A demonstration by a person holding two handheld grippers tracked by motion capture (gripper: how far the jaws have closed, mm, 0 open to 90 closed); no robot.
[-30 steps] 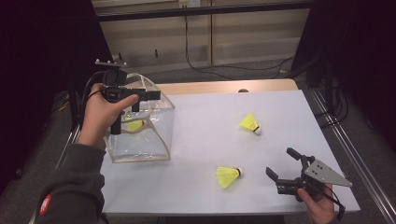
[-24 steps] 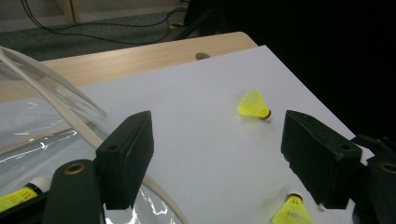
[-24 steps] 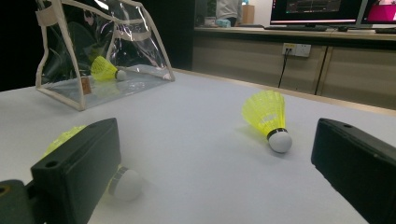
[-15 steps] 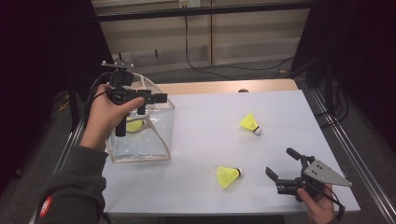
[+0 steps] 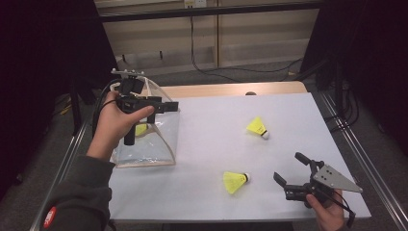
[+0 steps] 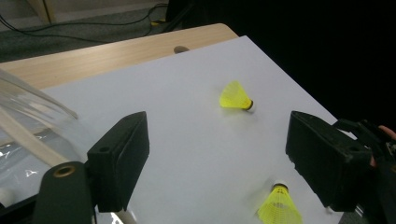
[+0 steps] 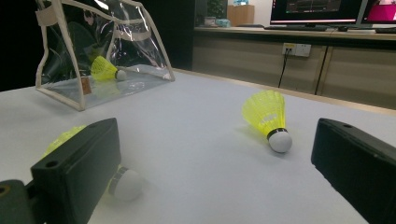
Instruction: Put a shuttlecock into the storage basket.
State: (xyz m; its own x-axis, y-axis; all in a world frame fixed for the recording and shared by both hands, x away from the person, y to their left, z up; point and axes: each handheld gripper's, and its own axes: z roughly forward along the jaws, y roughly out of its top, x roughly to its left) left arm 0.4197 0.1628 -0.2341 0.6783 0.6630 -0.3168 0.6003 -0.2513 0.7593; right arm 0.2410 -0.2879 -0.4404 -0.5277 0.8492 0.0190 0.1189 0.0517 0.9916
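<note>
A: While we look down on the tabletop [image 5: 216, 120], the clear bag [image 5: 159, 139] sits by its left edge w/ one yellow shuttlecock [image 7: 105, 69] inside.
B: Left gripper [image 5: 166, 107] above the bag, jaws wide apart, nothing in them.
A: Right gripper [image 5: 288, 173] at the near right corner, also gaping, empty.
B: We see two shuttlecocks loose: one [image 5: 257, 127] toward the right edge, one [image 5: 235, 181] near the front edge.

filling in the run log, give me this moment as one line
left gripper: open, above clear bag | right gripper: open, near table edge | shuttlecocks: one in bag, two on table
</note>
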